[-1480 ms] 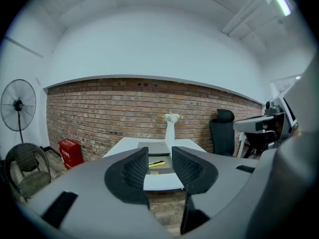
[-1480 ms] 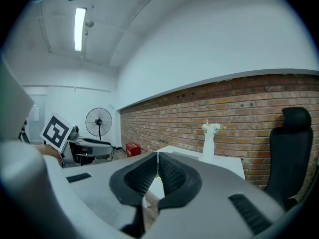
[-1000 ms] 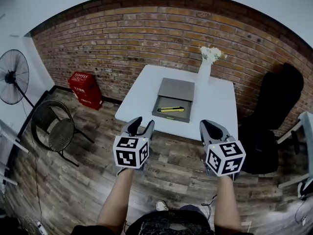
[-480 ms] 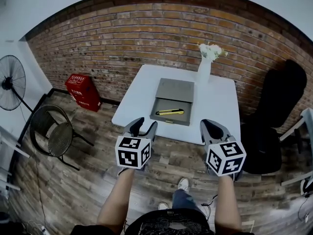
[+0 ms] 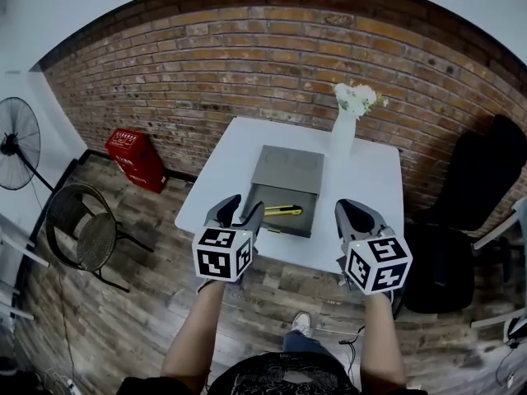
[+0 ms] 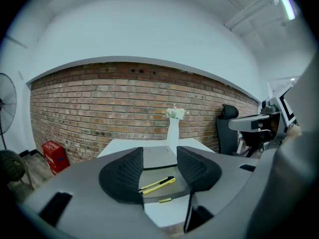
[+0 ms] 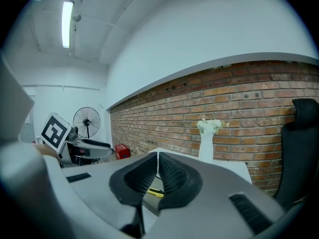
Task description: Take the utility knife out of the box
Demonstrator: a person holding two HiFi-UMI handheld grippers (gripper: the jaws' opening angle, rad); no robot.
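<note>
Head view, utility knife (image 5: 283,211) lying left-to-right across box (image 5: 290,169)

Soft, even light fills the room, and a ceiling tube lamp (image 7: 66,24) glares white while the white counter (image 5: 370,179) shows bright with only faint shadows. Every view is fisheye, so the brick wall (image 5: 247,64) bows and the corners go black. Up close, the tongs of the left gripper (image 6: 159,158) look slightly soft.

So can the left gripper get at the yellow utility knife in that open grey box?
Probably yes: the yellow utility knife lies uncovered in the open grey box ahead of the left gripper, whose empty jaws have just been opening.
</note>
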